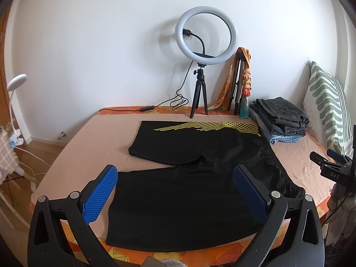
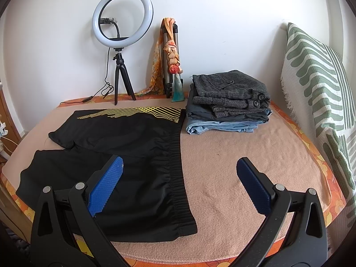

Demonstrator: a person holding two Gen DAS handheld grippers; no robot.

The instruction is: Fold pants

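— Starting with the left wrist view: what lies under the left tongs (image 1: 174, 191)?

— Black pants (image 1: 189, 178), spread flat on the bed (image 1: 93, 138), which has a peach blanket over it. Both legs point left, the elastic waistband to the right. The far leg carries yellow line print. The left tongs stand wide open above the near leg, with nothing between the blue pads (image 1: 100, 197).

— Any containers there?

— I can make out none. A stack of folded clothes (image 1: 280, 120) lies loose on the blanket just beyond the waistband, grey on top, light blue at the bottom. A ring light (image 1: 205, 34) stands on a small tripod at the far edge by the wall, and a striped cushion (image 1: 327, 102) leans at the right. The right tongs show partly at the right edge, off the pants.

— And the right wrist view?

— The right tongs (image 2: 179, 187) are also wide open and empty. One blue pad hangs over the pants (image 2: 115, 155) near the waistband, the other over bare blanket. The stack of folded clothes (image 2: 229, 102) sits just beside the far end of the waistband; whether they touch I cannot tell. The ring light (image 2: 122, 15) stands behind the far leg, the striped cushion (image 2: 318, 84) upright at the right of the bed (image 2: 255, 155).
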